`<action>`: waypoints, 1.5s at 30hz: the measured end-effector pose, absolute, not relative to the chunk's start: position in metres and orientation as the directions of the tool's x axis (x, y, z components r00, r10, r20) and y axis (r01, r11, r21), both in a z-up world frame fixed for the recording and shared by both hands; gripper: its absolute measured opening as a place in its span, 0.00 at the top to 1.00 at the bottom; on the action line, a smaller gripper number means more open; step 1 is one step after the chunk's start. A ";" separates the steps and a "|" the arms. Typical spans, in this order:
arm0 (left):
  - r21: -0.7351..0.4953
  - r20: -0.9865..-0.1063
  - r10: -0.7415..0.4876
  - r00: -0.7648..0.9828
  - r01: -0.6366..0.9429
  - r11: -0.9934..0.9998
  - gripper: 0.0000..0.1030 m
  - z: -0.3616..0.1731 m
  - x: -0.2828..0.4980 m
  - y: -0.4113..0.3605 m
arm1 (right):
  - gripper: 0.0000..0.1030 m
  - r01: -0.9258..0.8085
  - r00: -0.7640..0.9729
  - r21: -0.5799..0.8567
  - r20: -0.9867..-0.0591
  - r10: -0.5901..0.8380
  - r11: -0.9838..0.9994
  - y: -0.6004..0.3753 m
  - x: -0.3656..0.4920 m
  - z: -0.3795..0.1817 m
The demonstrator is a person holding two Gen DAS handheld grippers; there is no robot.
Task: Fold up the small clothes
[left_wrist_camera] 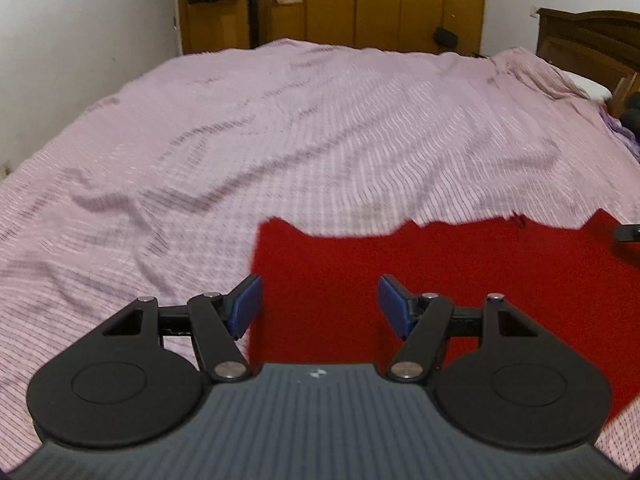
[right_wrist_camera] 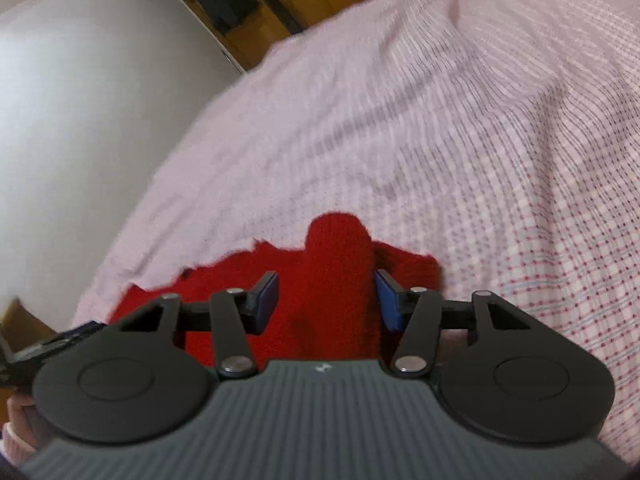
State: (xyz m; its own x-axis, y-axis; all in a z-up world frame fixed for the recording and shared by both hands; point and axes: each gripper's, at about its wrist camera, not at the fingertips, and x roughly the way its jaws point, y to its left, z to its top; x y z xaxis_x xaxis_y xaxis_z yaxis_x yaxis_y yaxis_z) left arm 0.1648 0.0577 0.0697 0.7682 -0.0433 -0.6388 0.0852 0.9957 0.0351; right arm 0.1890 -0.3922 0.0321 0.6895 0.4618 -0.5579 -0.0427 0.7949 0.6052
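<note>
A red knitted garment (left_wrist_camera: 460,272) lies flat on the pink checked bed cover (left_wrist_camera: 280,120). My left gripper (left_wrist_camera: 320,306) is open, its blue pads wide apart, and hovers over the garment's left edge. In the right wrist view the same red garment (right_wrist_camera: 240,280) lies below my right gripper (right_wrist_camera: 326,300), which is open. A red sleeve (right_wrist_camera: 340,256) lies between its blue pads and reaches past them. Whether the pads touch the sleeve is unclear.
The bed cover (right_wrist_camera: 440,120) fills most of both views, wrinkled. A white wall (left_wrist_camera: 80,40) runs along the left side. A wooden wardrobe (left_wrist_camera: 360,0) stands past the far edge. A dark headboard (left_wrist_camera: 592,44) is at the right. The other gripper's tip (left_wrist_camera: 626,232) shows at the right edge.
</note>
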 end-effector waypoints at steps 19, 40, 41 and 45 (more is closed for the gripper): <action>0.114 -0.654 0.069 0.753 0.007 0.994 0.25 0.029 0.199 0.054 | 0.81 0.075 0.777 0.232 -0.623 0.090 0.970 -0.350 0.191 0.019; 0.124 -0.664 0.075 0.744 0.011 0.992 0.24 0.083 0.137 0.056 | 0.44 0.073 0.803 0.463 -0.553 0.223 0.883 -0.352 0.090 0.121; 0.119 -0.665 0.071 0.744 0.012 0.993 0.24 0.087 0.129 0.057 | 0.44 0.068 0.799 0.483 -0.550 0.242 0.873 -0.351 0.086 0.123; 0.082 -0.672 0.046 0.739 0.013 0.997 0.24 0.097 0.102 0.057 | 0.43 0.070 0.784 0.543 -0.549 0.291 0.837 -0.343 0.065 0.133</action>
